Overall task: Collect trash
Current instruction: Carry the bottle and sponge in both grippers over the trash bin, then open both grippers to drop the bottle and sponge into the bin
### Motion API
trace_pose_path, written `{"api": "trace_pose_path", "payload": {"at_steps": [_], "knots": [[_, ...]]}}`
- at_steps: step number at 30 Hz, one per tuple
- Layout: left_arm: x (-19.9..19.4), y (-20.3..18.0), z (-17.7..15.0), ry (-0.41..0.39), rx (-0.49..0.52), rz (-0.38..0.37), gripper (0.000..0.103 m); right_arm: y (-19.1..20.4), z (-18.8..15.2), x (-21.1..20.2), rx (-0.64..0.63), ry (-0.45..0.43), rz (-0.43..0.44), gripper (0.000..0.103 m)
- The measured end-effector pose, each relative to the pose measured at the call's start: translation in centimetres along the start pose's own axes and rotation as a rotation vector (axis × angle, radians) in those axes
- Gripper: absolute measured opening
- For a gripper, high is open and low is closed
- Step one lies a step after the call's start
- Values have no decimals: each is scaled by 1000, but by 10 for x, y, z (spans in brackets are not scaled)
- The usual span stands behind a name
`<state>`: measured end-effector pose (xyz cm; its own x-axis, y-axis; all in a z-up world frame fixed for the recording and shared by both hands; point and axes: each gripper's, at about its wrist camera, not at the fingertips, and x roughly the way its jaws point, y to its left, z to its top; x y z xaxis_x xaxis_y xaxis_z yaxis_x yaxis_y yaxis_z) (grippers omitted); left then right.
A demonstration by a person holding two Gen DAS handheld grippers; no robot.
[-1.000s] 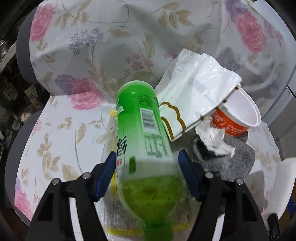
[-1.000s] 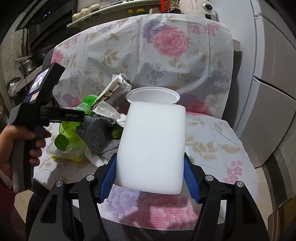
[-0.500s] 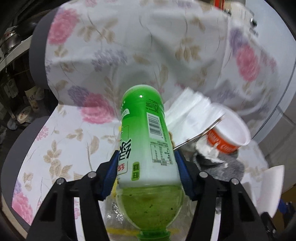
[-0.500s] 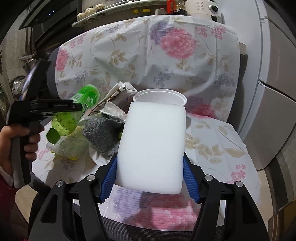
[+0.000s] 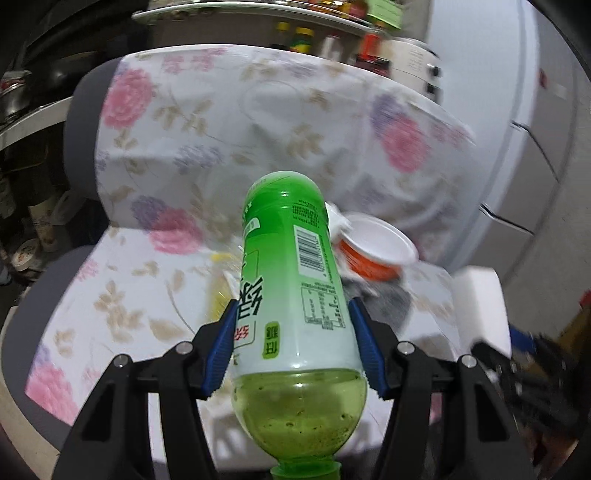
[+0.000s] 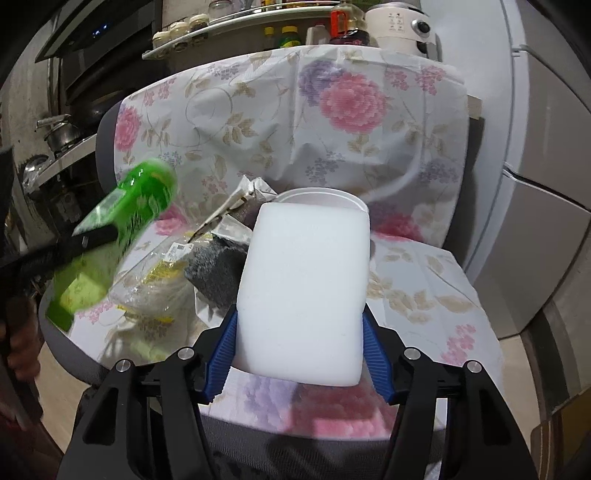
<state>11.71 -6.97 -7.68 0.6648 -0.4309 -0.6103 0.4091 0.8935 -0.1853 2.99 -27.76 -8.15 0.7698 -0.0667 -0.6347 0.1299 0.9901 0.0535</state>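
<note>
Green bottle (image 5: 293,295) clamped in left gripper (image 5: 293,343), lifted clear above the floral chair (image 5: 122,280); orange cup (image 5: 373,254) left behind it. Carry-off step; needs a bin, none visible.

White foam block (image 6: 304,291) pinched by right gripper (image 6: 299,354); wrappers (image 6: 155,284) beside it, only visible here.

The bottle (image 5: 291,295) sits between the pads of the left claw (image 5: 293,350), cap end toward the camera, raised over the chair seat (image 6: 424,295). The foam block (image 6: 306,295) stands between the pads of the right claw (image 6: 299,354), to the bottle's right. On the seat behind the block lie a cup (image 6: 321,195), a cloth (image 6: 218,269) and a carton (image 6: 255,188); a wrapper (image 6: 159,291) lies left of the cloth. A shelf (image 6: 258,14) runs behind the chair back.
</note>
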Motion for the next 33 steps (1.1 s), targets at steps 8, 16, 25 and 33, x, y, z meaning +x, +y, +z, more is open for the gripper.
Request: {"api": "trace_pose_path", "payload": {"at_steps": [8,16,25,33], "knots": [[-13,-75,-51,7,102,-222,58,-53,-45,-53,79,13,-158,62],[-14,-180,-83,-32,285,-390,58,-126,-94,-128,217,-38,-347,63],[4,-298,-136,89,499,-517,58,-201,-167,-182,349,-25,-495,65],[22,-355,-183,138,580,-588,58,-249,-228,-167,476,59,-497,66]]}}
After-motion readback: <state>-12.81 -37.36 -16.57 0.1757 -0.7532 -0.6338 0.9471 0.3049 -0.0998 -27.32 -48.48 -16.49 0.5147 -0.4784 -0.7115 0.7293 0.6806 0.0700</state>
